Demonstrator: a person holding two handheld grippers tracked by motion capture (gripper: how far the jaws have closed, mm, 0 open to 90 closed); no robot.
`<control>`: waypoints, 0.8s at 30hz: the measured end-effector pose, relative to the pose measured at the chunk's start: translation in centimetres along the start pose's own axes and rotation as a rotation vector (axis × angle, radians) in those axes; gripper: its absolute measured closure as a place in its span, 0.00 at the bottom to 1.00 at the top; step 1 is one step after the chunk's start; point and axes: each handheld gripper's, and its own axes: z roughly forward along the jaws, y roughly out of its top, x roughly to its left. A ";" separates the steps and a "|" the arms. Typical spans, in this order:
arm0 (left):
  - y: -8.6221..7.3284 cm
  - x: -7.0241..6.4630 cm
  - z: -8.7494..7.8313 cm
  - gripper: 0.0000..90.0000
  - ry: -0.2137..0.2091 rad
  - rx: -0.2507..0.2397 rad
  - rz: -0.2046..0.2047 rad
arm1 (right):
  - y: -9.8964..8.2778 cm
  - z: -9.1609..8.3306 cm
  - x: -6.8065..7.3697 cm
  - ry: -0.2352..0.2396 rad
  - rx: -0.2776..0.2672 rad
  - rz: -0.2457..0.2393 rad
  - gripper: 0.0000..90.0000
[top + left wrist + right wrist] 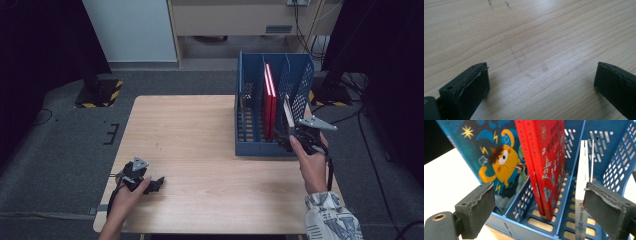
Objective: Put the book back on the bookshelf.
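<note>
Right claw (537, 210): held open before rack (245, 145), white book (582, 182) near one pad | left claw (541, 85): open, rested on counter (200, 150)

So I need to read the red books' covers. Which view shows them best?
The right gripper view: the red books stand close up, cover print visible. The high view shows them small, from above. The left gripper view shows table wood.
</note>
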 end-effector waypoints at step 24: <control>0.0 0.0 0.0 0.00 -0.002 -0.001 -0.001 | -0.8 -0.6 4.5 0.113 0.008 -0.059 0.10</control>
